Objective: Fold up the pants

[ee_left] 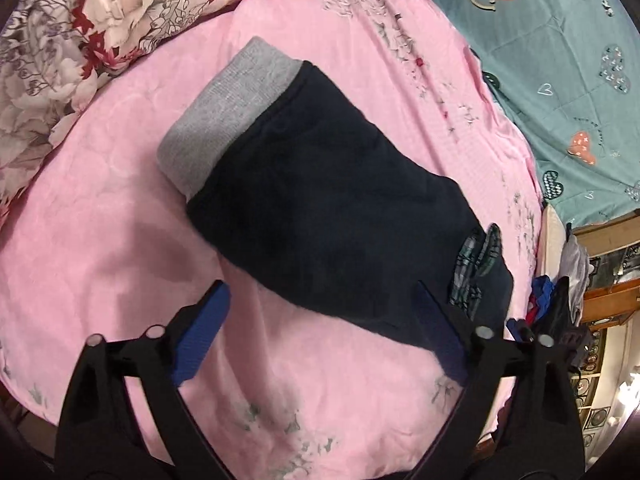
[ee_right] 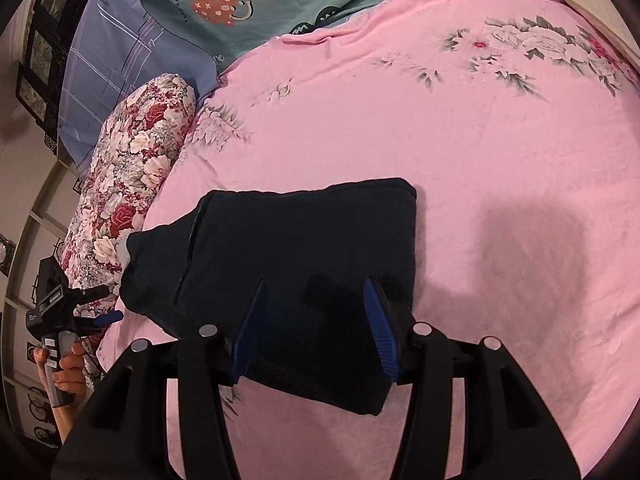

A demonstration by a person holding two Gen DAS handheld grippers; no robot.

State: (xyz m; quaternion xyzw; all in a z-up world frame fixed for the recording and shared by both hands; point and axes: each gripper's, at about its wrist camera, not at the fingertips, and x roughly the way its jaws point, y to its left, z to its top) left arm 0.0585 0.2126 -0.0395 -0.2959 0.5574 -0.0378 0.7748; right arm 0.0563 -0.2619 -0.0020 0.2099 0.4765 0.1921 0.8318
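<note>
Dark navy pants (ee_left: 320, 216) with a grey waistband (ee_left: 224, 120) lie folded into a compact bundle on the pink bed sheet (ee_left: 100, 260). My left gripper (ee_left: 320, 312) is open and empty, hovering just above the bundle's near edge. In the right wrist view the same folded pants (ee_right: 304, 264) lie below my right gripper (ee_right: 316, 300), which is open and empty with its blue pads above the dark cloth. The other gripper (ee_right: 108, 316) and the hand holding it show at the far left of that view.
A floral bolster pillow (ee_right: 132, 200) lies along the sheet's edge. A teal heart-print blanket (ee_left: 560, 60) and a blue checked pillow (ee_right: 120, 52) lie beyond the pink sheet. Furniture and clutter (ee_left: 580, 280) stand past the bed edge.
</note>
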